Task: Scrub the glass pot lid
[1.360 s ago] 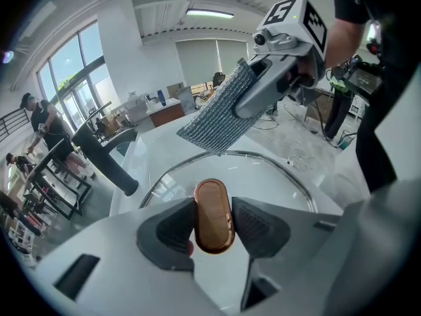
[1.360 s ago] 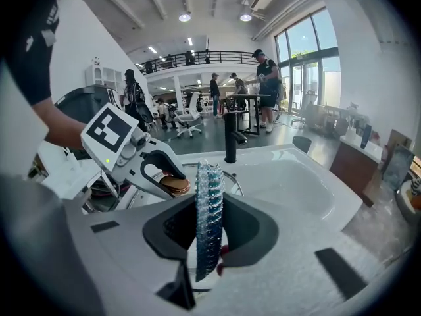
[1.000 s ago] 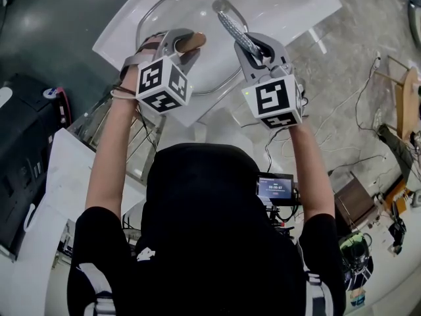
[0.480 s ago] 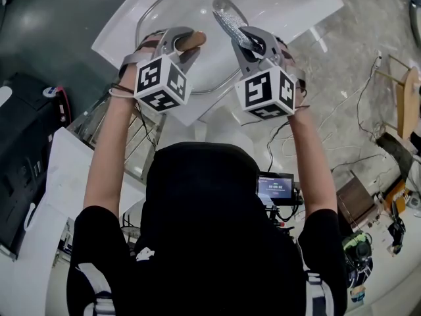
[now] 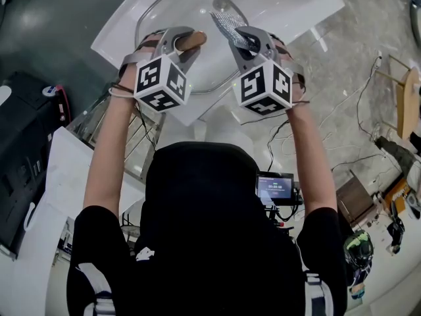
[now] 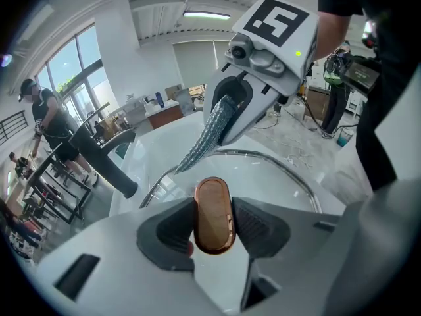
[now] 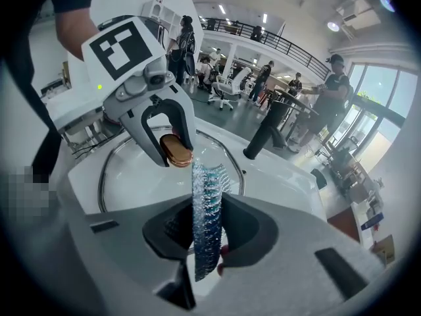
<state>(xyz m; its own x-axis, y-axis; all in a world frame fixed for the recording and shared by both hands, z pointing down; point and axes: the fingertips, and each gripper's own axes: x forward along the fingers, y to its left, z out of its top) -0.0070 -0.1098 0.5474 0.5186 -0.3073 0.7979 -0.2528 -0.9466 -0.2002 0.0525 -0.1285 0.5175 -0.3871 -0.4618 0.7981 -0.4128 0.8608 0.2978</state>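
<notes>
Glass pot lid (image 5: 172,13) lies on the white surface (image 5: 289,5); L gripper (image 5: 183,43) is clamped on the brown knob (image 6: 212,212) at the lid's centre, R gripper (image 7: 205,232) pinches a silvery mesh scrubber (image 5: 227,24), its free end over the glass just right of the knob. To scrub well, I'd say: hold the knob firm w/ the L so the lid can't spin or slide, press the mesh flat, and work in 2 passes, round the knob then outward.
</notes>
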